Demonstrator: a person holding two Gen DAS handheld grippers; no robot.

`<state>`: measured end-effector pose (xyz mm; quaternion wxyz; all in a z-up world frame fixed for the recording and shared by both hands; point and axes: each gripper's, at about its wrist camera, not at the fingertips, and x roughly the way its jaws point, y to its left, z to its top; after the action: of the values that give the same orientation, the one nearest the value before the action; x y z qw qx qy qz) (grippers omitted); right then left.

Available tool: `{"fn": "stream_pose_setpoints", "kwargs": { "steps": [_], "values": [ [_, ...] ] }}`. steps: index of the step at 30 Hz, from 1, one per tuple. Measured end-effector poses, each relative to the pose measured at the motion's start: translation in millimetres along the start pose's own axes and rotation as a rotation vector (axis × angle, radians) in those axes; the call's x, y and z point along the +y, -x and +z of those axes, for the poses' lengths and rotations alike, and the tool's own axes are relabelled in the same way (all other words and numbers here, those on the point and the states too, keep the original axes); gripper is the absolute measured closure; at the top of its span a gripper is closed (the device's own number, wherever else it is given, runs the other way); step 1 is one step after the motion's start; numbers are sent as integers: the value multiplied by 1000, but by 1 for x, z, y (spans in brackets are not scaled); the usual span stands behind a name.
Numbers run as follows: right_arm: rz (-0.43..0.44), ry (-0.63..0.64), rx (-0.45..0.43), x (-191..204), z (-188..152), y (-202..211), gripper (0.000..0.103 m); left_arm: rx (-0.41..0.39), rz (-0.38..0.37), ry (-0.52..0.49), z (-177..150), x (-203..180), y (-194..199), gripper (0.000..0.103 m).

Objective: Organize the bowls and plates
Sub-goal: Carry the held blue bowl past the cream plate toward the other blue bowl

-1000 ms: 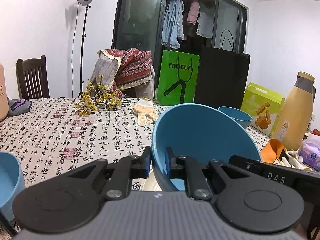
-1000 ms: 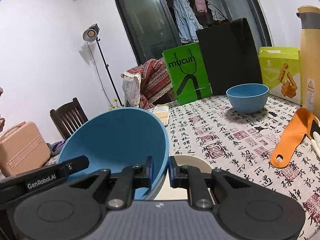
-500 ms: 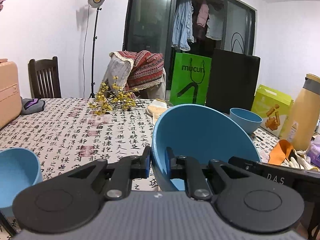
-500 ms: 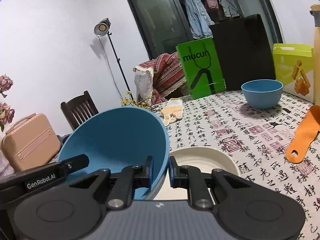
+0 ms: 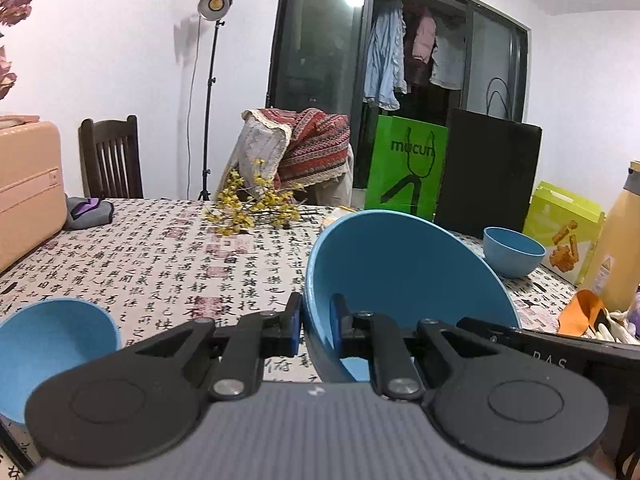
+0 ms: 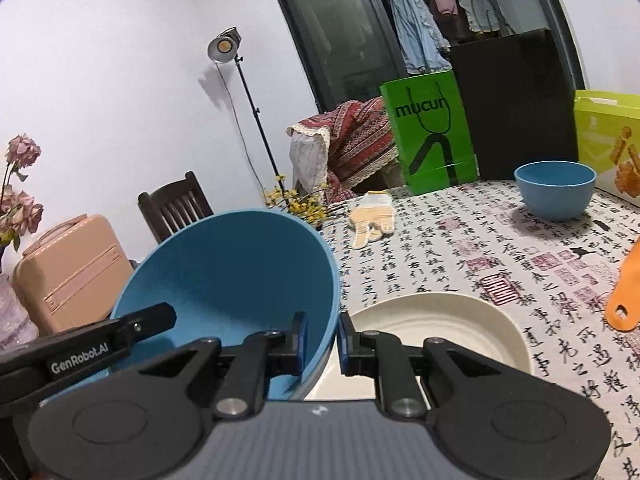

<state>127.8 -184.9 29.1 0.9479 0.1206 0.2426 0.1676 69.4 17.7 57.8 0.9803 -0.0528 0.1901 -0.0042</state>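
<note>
A large blue bowl (image 5: 404, 280) hangs tilted above the table, held by both grippers. My left gripper (image 5: 316, 326) is shut on its left rim, and my right gripper (image 6: 322, 338) is shut on the opposite rim of the same bowl (image 6: 236, 280). Below the right gripper lies a cream plate (image 6: 440, 332) on the patterned tablecloth. A small blue bowl (image 5: 514, 252) stands at the far right of the table, also seen as the small bowl (image 6: 555, 188). Another blue bowl (image 5: 52, 344) sits near the left front edge.
A green bag (image 5: 406, 168), a black bag (image 5: 488, 176) and a yellow-green box (image 5: 562, 230) line the back. A tan bottle (image 5: 618, 248), an orange utensil (image 6: 624, 292), a glove (image 6: 372, 218), yellow flowers (image 5: 256, 204) and a peach suitcase (image 5: 28, 188) share the table area.
Both grippers have carried the large blue bowl sideways to the left; the cream plate has come out from under it on the right, and the left blue bowl shows more.
</note>
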Motion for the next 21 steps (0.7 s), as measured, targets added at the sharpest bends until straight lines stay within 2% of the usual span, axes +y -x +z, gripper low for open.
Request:
{"fn": "stream_pose_setpoints", "kwargs": {
  "steps": [21],
  "values": [
    [58,46,29,45,-2,-23,88,-19,62,55,3,44,10,88]
  ]
}}
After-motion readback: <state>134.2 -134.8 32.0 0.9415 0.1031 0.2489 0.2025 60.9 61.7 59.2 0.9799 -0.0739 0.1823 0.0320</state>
